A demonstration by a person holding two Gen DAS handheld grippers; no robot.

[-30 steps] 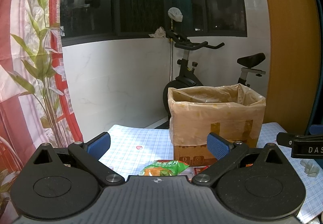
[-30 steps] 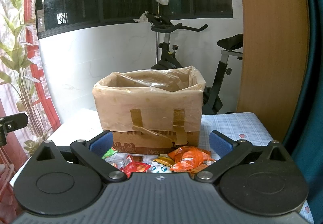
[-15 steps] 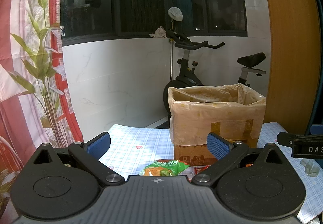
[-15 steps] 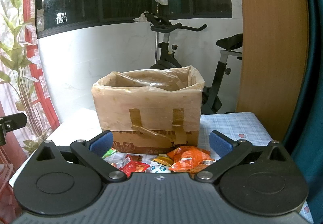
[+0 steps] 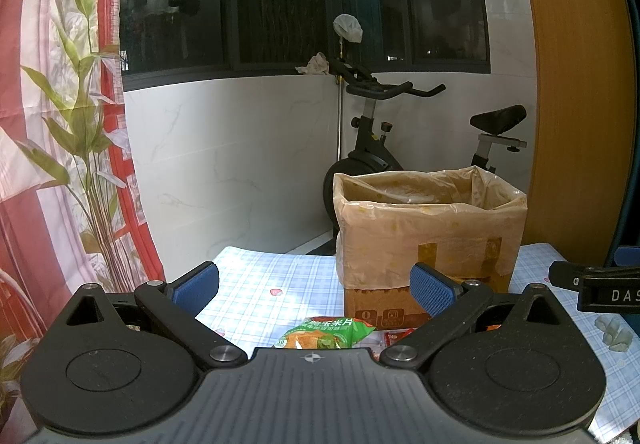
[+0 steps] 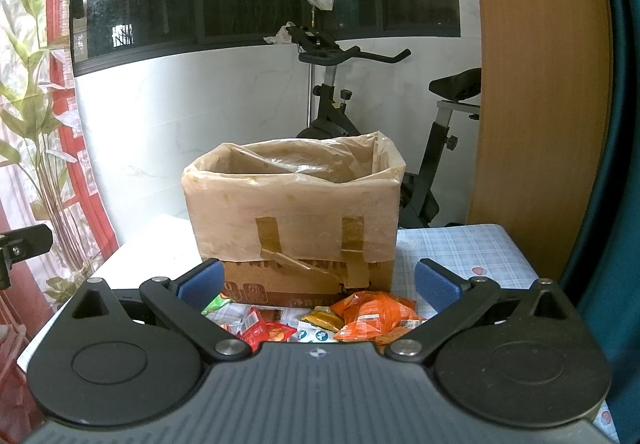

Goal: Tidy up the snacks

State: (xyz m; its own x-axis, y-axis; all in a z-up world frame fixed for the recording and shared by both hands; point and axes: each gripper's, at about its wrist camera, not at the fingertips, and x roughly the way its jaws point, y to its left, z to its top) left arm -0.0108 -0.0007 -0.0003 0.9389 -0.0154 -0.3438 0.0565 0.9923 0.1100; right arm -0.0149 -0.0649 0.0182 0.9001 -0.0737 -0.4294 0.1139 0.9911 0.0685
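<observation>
Looking across from the left of the frame, we see a red curtain (image 5: 24, 163) printed with bamboo, a white marble-look wall (image 5: 240, 163) under dark windows, an exercise bike (image 5: 376, 147) mid-frame, and a wooden panel (image 5: 572, 103) at the right. Our blue-checked tablecloth (image 5: 256, 284) covers the table in the lower half. On it stands a cardboard box (image 6: 296, 219) lined with plastic film, open on top. Just in front of the box lie the snacks: a green corn-chip packet (image 5: 328, 332), red sachets (image 6: 260, 328) and an orange packet (image 6: 376, 314). Our left gripper (image 5: 314, 286) and right gripper (image 6: 318, 282) both hover with jaws spread wide, holding nothing, each lower frame filled by its black body.
</observation>
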